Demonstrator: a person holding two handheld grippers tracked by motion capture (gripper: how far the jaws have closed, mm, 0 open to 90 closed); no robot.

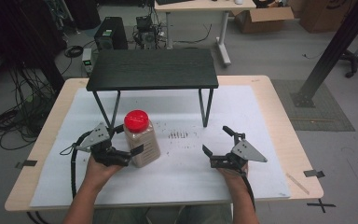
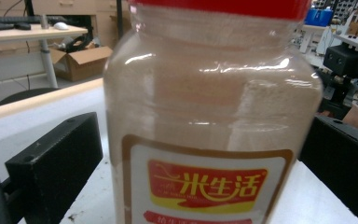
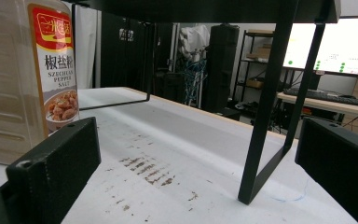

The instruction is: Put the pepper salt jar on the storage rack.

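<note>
A: Starting nearest the person, what is sitting at the front edge?

B: Two hands are coming in over the near edge of the table (image 1: pixel 279 116), each holding one gripper. The left gripper (image 1: pixel 128 140) is standing with its jaws spread on either side of the jar (image 1: pixel 141 138). In the left gripper view a gap is showing between each black jaw and the jar's wall, so it is released, not pinching.

A: And the right one?

B: The right gripper (image 1: pixel 216 140) is resting on the white mat (image 1: pixel 242 107) with its jaws wide apart and nothing between them. Open mat is lying ahead of it, up to the near right leg of the shelf (image 1: pixel 151 69).

A: Counting things?

B: One jar, upright, with one red lid (image 1: pixel 136 120) and brownish powder inside; its label (image 3: pixel 56 60) is reading "Szechuan Pepper Salt". One black shelf on thin legs, standing across the far half of the mat. One patch of dark specks (image 1: pixel 178 135) is lying between the two grippers.

A: What is crowding the jar?

B: The shelf's left legs are standing just behind it. Beyond the table, a box (image 1: pixel 261 18), a desk (image 1: pixel 205 7) and cables (image 1: pixel 14 121) are sitting on the floor.
</note>
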